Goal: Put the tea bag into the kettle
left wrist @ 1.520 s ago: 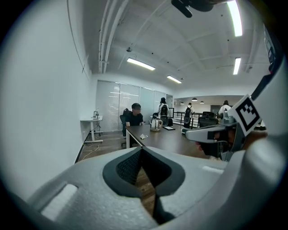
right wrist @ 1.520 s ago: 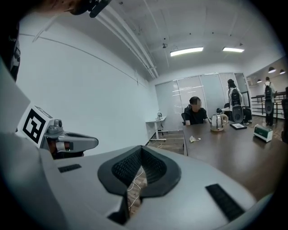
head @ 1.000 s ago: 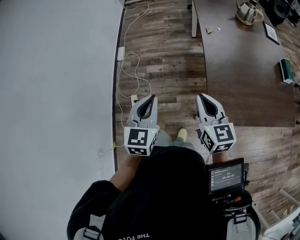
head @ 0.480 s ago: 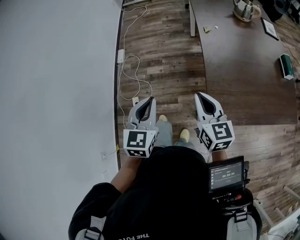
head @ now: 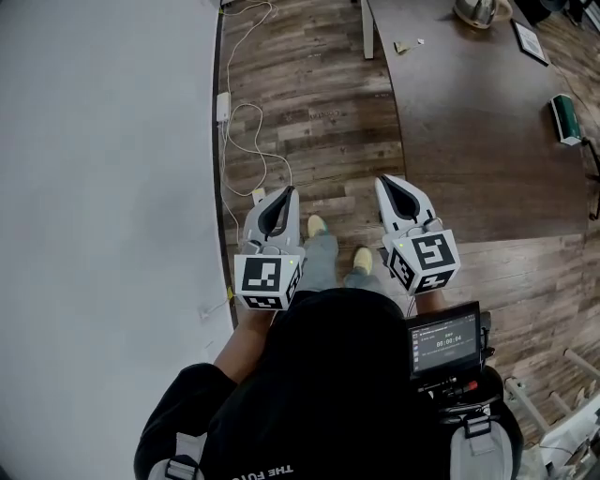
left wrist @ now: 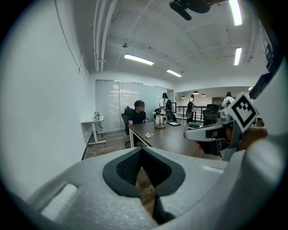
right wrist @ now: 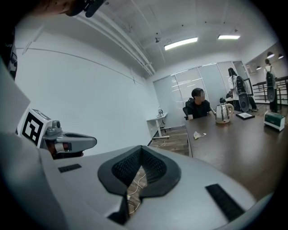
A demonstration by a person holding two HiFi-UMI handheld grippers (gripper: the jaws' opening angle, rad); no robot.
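Note:
A steel kettle (head: 475, 9) stands at the far end of the dark table (head: 469, 122), and it also shows in the left gripper view as the kettle (left wrist: 159, 120) and in the right gripper view as the kettle (right wrist: 223, 112). The small tea bag (head: 401, 46) lies on the table near its left edge, short of the kettle; it shows too as the tea bag (left wrist: 147, 135) and the tea bag (right wrist: 199, 134). My left gripper (head: 289, 191) and right gripper (head: 382, 181) are held side by side over the wooden floor, far from both. Each is shut with nothing in it.
A green box (head: 564, 119) and a flat framed item (head: 530, 42) lie on the table's right side. A white cable (head: 246, 141) runs along the wall's foot. A person (left wrist: 137, 114) sits at the table's far end, others stand behind. A small white desk (right wrist: 158, 122) stands by the wall.
The person carrying me has stepped forward; the table, kettle and tea bag have slid up in the head view. Both grippers stay shut and side by side.

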